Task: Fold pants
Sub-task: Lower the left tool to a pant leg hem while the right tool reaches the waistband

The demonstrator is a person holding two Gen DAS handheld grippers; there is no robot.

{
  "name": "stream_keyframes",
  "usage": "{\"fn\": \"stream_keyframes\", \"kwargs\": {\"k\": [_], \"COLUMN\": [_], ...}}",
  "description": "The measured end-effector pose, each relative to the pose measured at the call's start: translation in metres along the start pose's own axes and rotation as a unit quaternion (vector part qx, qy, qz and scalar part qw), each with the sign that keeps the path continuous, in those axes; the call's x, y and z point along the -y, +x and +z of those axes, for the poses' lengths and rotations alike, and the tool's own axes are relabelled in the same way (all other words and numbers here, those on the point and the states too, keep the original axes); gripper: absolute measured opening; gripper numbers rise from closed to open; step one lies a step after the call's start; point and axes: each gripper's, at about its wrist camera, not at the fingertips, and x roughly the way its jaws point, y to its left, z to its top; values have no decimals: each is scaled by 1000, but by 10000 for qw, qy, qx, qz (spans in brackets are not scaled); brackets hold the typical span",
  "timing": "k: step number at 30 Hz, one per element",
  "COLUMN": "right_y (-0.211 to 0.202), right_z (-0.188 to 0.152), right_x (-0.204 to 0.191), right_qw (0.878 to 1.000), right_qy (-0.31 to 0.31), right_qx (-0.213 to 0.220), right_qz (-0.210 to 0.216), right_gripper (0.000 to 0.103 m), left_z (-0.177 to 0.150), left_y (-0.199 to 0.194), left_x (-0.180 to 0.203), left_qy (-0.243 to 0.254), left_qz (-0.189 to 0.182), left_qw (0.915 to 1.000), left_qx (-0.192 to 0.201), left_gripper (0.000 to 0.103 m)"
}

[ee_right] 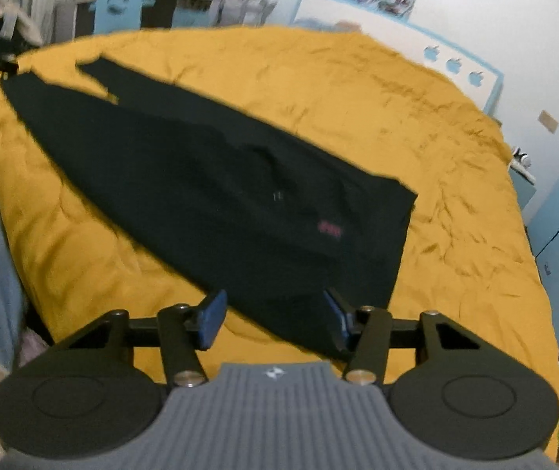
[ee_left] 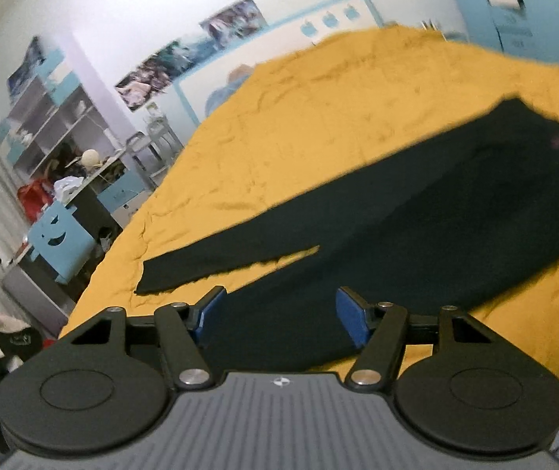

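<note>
One pair of black pants (ee_left: pixel 416 211) lies flat on the yellow bed (ee_left: pixel 299 117), blurred, waist cut off; left gripper (ee_left: pixel 281 315) and right gripper (ee_right: pixel 275 315) both gape, unclamped, above the near edge

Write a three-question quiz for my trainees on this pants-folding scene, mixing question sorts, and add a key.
1. True or false: the black pants lie spread on a yellow bedspread.
2. Multiple choice: the left gripper hangs over A) the waistband, B) a pant leg, C) a pillow.
3. Fill in: the small logo on the pants is ___ in colour.

Key: 1 true. 2 B. 3 red (pinkish). Neither the left gripper nor the right gripper grips cloth yet; both show open jaws.
</note>
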Motion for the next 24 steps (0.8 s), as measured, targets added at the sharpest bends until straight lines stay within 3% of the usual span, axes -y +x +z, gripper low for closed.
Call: {"fn": "stream_keyframes", "kwargs": {"k": [8, 14, 19, 24], "right_y": [31, 56, 62, 64], "right_z": [-7, -15, -20, -19], "right_x": [-3, -18, -14, -12], "right_qw": [9886, 9657, 9602, 9595], "right_qy": [-1457, -2495, -2646, -2602], "right_qx": [-380, -714, -861, -957], "right_qz": [-3, -92, -256, -491], "right_gripper": [46, 45, 44, 30], "left_z": [-32, -58, -84, -88], "left_y": [46, 57, 74, 111], "left_x": [-29, -49, -55, -69], "left_qy": [435, 577, 1072, 1376], "left_qz": [200, 398, 896, 1544], "left_qw": [9966, 9928, 9823, 9669], "left_qx": [-667, -975, -1251, -1497], "left_gripper": [76, 76, 76, 75]}}
